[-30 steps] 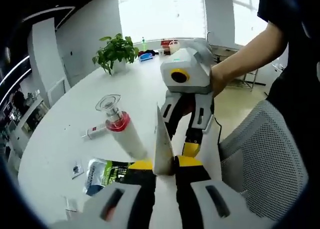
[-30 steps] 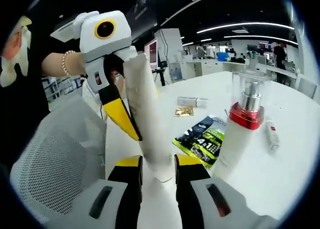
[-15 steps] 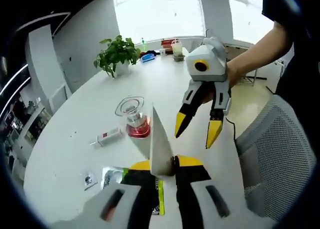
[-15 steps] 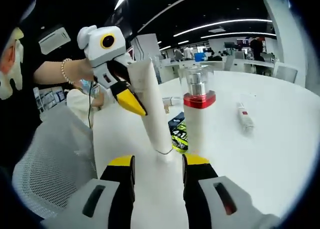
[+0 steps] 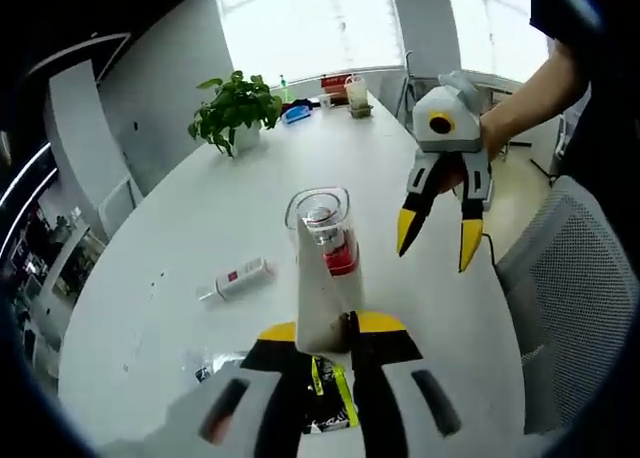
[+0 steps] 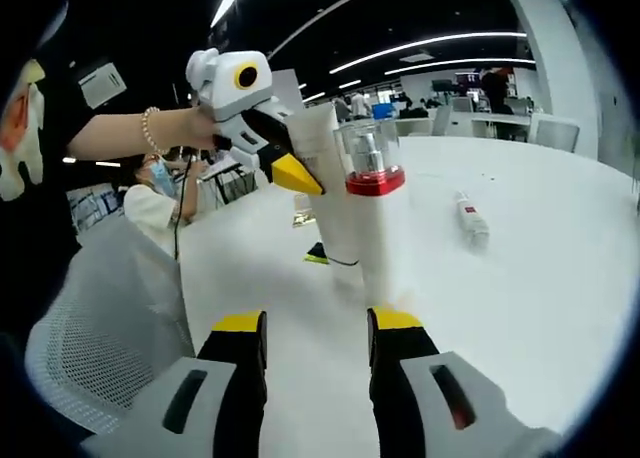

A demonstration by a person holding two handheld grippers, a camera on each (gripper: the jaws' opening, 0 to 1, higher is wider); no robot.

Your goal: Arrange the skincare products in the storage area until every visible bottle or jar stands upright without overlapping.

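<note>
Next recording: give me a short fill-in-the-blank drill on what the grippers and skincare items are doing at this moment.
1. The left gripper is shut on the white ____.
2. The right gripper has its jaws ____ and holds nothing.
3. The pump bottle with the red collar stands ____ on the white table.
4. The small tube with the red label lies ____ on the table.

Missing words: tube; open; upright; flat

Pump bottle [image 6: 380, 228] blocks tube [image 6: 330, 193] (touching?).
</note>
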